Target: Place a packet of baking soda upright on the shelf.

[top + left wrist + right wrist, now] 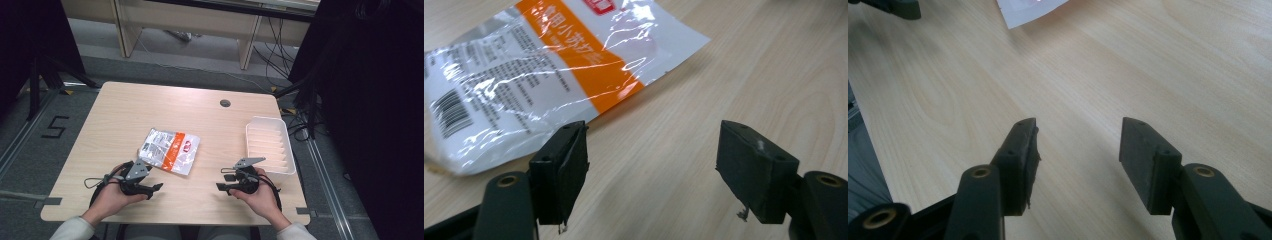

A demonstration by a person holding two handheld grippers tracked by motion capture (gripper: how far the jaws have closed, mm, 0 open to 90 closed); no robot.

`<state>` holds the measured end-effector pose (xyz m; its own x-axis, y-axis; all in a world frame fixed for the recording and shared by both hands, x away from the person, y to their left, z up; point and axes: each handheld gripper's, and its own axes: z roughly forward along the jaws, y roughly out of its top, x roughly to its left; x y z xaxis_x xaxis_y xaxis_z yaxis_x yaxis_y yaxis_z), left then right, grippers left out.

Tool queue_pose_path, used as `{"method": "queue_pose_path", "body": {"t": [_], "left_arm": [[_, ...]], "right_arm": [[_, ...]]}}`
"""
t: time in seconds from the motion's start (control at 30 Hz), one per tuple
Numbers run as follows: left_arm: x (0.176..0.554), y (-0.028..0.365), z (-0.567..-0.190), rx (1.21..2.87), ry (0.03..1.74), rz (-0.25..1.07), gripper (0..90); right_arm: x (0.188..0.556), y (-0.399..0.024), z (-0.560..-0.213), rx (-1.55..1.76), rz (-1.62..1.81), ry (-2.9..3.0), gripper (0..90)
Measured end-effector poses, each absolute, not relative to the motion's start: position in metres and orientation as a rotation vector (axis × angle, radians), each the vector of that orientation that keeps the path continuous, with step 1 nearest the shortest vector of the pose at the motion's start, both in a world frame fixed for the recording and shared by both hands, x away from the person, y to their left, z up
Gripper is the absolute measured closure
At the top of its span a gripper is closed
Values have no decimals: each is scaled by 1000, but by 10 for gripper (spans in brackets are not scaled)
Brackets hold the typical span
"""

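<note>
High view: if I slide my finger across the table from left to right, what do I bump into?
Left tool → shiny orange-and-white packet → right tool → white plastic tray.

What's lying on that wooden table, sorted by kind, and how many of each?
Plastic packet: 1
White tray: 1
Hand-held grippers, left gripper and right gripper: 2
Total: 4
</note>
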<state>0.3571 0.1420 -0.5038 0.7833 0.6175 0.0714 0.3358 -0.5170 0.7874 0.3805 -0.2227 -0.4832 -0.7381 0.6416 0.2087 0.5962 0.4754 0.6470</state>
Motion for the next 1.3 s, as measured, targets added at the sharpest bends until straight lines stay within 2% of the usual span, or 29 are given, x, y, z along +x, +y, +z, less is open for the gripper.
{"method": "queue_pose_path", "body": {"t": [0.33, 0.67, 1.1, 1.3], "left_arm": [[364, 121, -504, 2227, 630, 532, 247], [385, 79, -509, 2294, 516, 591, 216], [397, 58, -512, 2330, 461, 662, 244], [399, 60, -511, 2329, 529, 657, 301]], "right_arm": [[382, -220, -483, 1108, 1124, 2645, 497], [383, -220, -485, 1122, 1123, 2649, 495], [383, -220, -484, 1128, 1143, 2633, 495], [383, -220, -484, 1126, 1140, 2642, 495]]}}
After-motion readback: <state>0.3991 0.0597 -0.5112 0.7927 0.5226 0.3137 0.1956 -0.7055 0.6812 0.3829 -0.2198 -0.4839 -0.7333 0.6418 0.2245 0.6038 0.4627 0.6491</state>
